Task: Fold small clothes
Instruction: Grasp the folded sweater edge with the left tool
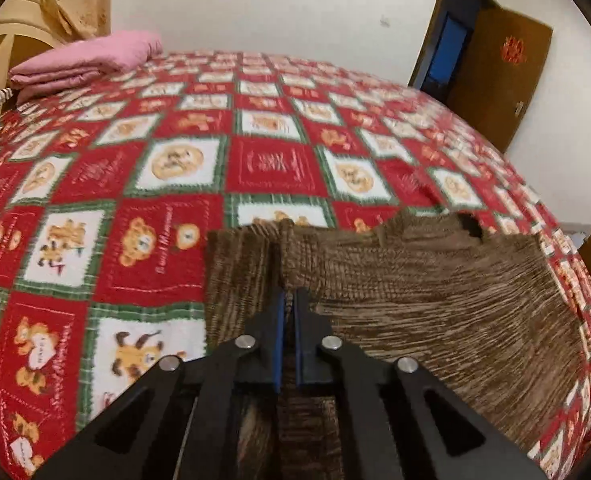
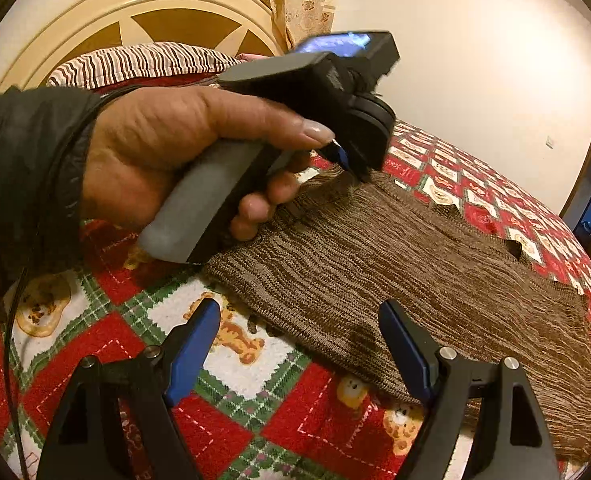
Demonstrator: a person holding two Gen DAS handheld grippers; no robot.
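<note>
A brown knit garment lies on the red checked bedspread. The left gripper, angled downward, is clenched on a raised fold of its edge. In the right wrist view, the person's left hand wraps the grey handle at ten o'clock. The right gripper hovers released above the garment's near edge.

The brown knitted garment lies on the red checked bedspread with bear prints; the folded pink blanket lies behind it (near the headboard).
</note>
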